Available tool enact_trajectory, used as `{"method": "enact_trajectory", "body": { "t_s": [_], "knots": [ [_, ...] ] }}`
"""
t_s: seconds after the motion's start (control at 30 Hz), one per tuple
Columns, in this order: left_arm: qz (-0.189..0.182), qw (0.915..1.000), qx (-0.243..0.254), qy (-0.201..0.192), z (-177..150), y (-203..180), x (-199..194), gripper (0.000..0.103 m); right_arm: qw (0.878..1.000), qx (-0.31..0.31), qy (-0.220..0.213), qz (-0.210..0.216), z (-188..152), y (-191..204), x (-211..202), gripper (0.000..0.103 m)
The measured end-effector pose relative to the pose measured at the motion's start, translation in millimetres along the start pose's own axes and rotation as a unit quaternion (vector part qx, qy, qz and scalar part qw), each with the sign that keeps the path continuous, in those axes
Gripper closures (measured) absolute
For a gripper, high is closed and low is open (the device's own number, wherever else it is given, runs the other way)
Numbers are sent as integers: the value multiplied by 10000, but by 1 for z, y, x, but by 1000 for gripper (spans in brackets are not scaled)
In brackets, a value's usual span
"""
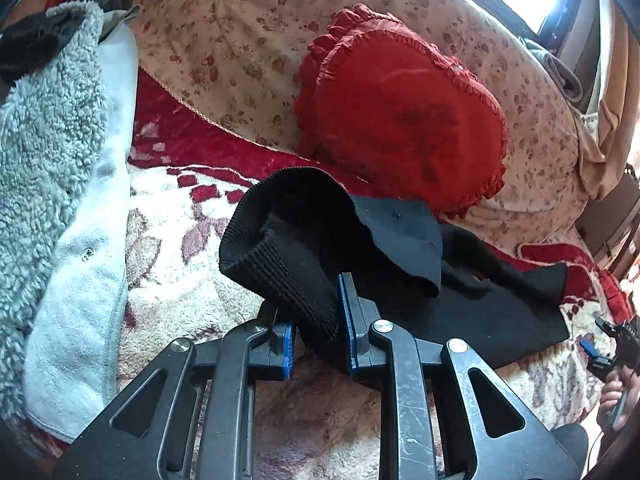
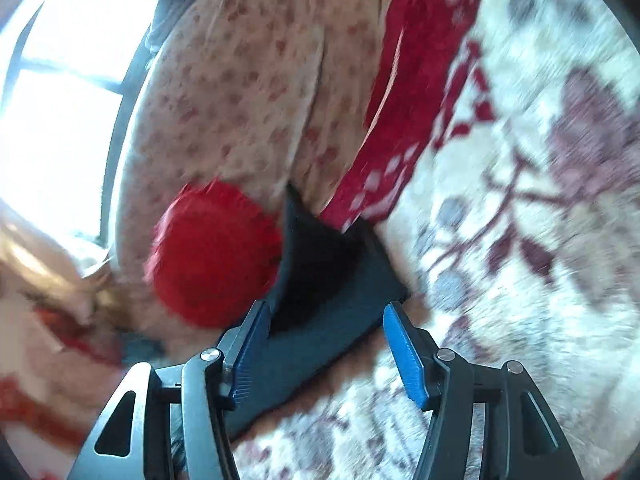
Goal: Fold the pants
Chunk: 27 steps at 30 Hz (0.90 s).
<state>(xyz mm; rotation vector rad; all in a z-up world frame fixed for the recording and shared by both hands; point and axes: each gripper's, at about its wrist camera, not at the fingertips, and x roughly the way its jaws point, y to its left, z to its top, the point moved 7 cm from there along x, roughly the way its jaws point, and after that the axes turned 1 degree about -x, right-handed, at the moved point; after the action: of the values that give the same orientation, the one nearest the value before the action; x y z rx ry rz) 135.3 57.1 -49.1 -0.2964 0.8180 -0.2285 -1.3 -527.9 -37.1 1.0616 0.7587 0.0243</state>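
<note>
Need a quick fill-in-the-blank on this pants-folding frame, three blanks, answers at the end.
1. The left gripper is clamped on the ribbed ____ of the black pants.
2. The heart-shaped cushion behind the pants is ____ in colour.
3. The right gripper has its jaws ____, with pants fabric between them but not pinched.

Missing words: waistband; red; open
</note>
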Motion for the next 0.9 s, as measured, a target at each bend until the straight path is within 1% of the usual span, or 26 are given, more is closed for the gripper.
{"method": "enact_trajectory", "body": {
  "t_s": [0.07, 0.13, 0.17, 0.23, 0.27, 0.33, 0.37, 0.4, 0.43, 0.47, 0.5, 0.57, 0.6, 0.63, 0.67, 0.73, 0.77, 0.83, 0.87, 0.9],
  "knots": [
    [63, 9999, -131, -14, -1, 4, -2, 96, 9997, -140, 131, -160, -2, -1, 5, 49],
    [119, 9994, -337, -8, -1, 9, -4, 97, 9992, -221, 257, -228, -8, -4, 13, 51],
    [123, 9991, -416, -1, -1, 11, -5, 97, 9986, -220, 344, -346, -9, -7, 18, 52],
    [141, 9985, -533, 27, -3, 12, -5, 98, 9975, -153, 332, -611, -7, -19, 26, 52],
    [145, 9983, -570, 56, -4, 12, -5, 98, 9975, -103, 336, -620, -4, -22, 32, 53],
    [149, 9980, -609, 63, -5, 12, -7, 98, 9973, -145, 316, -651, 2, -29, 42, 62],
    [127, 9978, -652, 55, -5, 12, -9, 98, 9967, -201, 337, -709, 4, -29, 47, 75],
    [107, 9975, -700, 43, -5, 12, -11, 98, 9964, -301, 403, -688, 7, -26, 55, 100],
    [91, 9971, -762, -2, -6, 14, -16, 98, 9967, -378, 461, -555, 7, -26, 57, 99],
    [69, 9966, -821, -55, -6, 16, -22, 98, 9963, -511, 423, -538, 8, -20, 56, 99],
    [30, 9959, -901, -107, -7, 18, -29, 98, 9964, -569, 361, -509, 9, -17, 51, 99],
    [-23, 9943, -1052, -190, -10, 26, -48, 98, 9978, -566, 243, -235, 8, -6, 33, 99],
    [-94, 9936, -1109, -185, -12, 31, -58, 98, 9979, -564, 265, -150, 4, -5, 27, 99],
    [-152, 9929, -1167, -162, -16, 37, -69, 98, 9976, -579, 360, -97, -3, -1, 21, 99],
    [-131, 9927, -1187, -147, -21, 43, -79, 98, 9963, -644, 557, -150, -14, 1, 17, 99],
    [23, 9939, -1102, -62, -34, 57, -91, 98, 9930, -690, 932, -243, -34, -3, 15, 99],
    [107, 9943, -1057, 13, -41, 63, -91, 98, 9895, -695, 1227, -307, -48, -9, 18, 99],
    [266, 9942, -1020, 209, -56, 76, -83, 98, 9846, -634, 1561, -469, -65, -24, 25, 99],
    [371, 9939, -1002, 269, -61, 80, -79, 98, 9822, -682, 1621, -666, -70, -32, 28, 99],
    [472, 9942, -921, 281, -63, 83, -76, 97, 9830, -582, 1596, -702, -70, -36, 29, 99]
  ]
}}
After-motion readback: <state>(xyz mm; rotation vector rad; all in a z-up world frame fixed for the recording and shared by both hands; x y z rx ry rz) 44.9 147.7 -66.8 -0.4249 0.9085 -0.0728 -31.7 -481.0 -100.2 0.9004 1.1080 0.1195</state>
